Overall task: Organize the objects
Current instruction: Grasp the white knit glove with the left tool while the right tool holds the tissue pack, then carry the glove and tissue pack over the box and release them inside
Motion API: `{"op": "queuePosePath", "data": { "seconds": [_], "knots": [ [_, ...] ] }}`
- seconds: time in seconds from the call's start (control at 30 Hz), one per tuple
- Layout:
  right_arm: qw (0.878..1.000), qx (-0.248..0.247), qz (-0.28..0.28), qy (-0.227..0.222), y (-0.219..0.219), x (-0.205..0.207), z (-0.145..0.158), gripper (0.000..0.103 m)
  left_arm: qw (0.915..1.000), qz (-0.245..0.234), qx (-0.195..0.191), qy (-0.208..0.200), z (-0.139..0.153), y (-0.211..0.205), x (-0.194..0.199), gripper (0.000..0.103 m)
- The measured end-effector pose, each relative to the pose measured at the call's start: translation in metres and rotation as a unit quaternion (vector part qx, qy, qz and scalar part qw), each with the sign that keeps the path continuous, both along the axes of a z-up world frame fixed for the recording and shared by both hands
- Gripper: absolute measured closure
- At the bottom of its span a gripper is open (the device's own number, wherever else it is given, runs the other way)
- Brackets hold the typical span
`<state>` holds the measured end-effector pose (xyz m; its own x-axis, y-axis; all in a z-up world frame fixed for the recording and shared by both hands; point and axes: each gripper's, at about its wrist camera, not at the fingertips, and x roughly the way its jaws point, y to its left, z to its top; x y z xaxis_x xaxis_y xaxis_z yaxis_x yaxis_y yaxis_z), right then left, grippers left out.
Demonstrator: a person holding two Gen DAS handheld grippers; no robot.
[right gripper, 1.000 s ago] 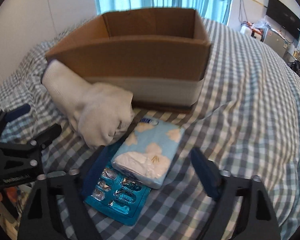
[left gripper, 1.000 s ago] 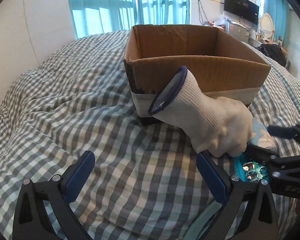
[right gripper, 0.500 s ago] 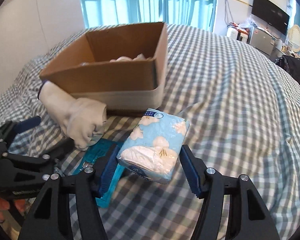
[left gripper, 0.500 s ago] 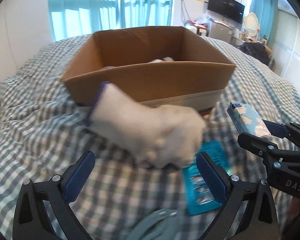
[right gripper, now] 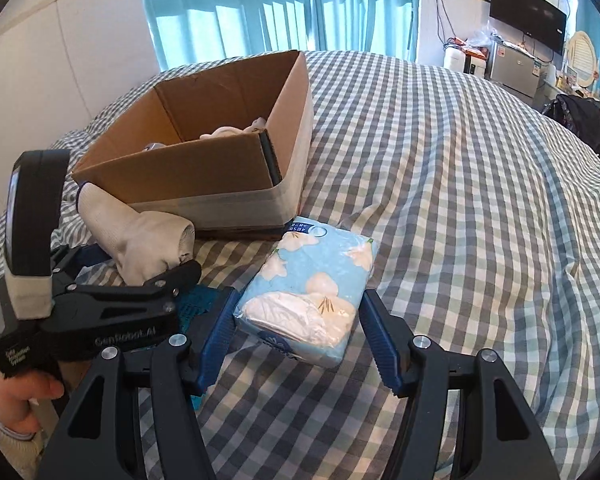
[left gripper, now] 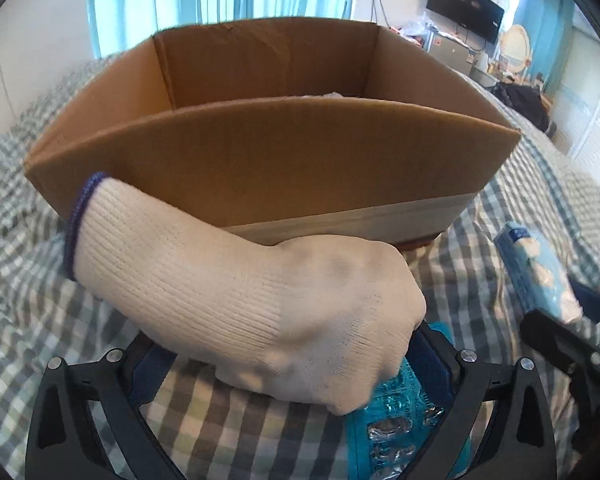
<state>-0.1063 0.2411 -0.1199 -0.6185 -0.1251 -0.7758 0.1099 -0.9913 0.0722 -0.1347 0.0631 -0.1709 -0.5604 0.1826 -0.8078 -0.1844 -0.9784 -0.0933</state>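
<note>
A white knit glove (left gripper: 260,304) with a blue cuff lies on the checked bed against the cardboard box (left gripper: 268,168). My left gripper (left gripper: 288,364) is closed around the glove's finger end, with a teal blister pack (left gripper: 396,420) under it. My right gripper (right gripper: 296,332) is shut on a light blue flowered tissue pack (right gripper: 312,292) and holds it just above the bed, right of the glove (right gripper: 140,236). The tissue pack also shows in the left wrist view (left gripper: 536,276). The box (right gripper: 220,168) holds some white items.
The checked bedspread (right gripper: 460,200) stretches wide to the right of the box. A white wall is on the left, teal curtains behind, and a TV, fridge and dark bag stand at the far right.
My left gripper moved forward and closed on the white glove. My right gripper closed on the tissue pack and lifted it off the blister pack, shifting right.
</note>
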Motion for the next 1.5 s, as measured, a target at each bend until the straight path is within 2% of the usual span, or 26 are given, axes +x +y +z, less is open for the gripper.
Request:
{"op": "queuePosePath", "data": {
  "seconds": [0.23,0.33,0.73,1.13,1.5],
  "knots": [
    [1.0,0.012,0.001,-0.004,-0.007,0.001,-0.004,0.041,0.9998,-0.016,0.013,0.004,0.005,-0.003,0.011,0.025],
    [1.0,0.016,0.001,0.001,-0.009,0.006,-0.002,0.041,0.9997,-0.014,0.022,0.006,0.011,-0.008,0.019,0.028],
    [0.999,0.017,0.001,0.029,-0.032,0.042,0.024,0.041,0.9991,-0.014,0.027,0.03,0.05,-0.023,0.051,0.029],
    [0.995,0.03,0.018,0.088,-0.06,0.083,0.081,0.041,0.9945,-0.01,0.038,0.097,0.101,-0.042,0.093,0.029],
    [0.99,0.034,0.035,0.132,-0.076,0.098,0.123,0.041,0.9878,-0.011,0.054,0.145,0.146,-0.052,0.1,0.029]
  ]
}}
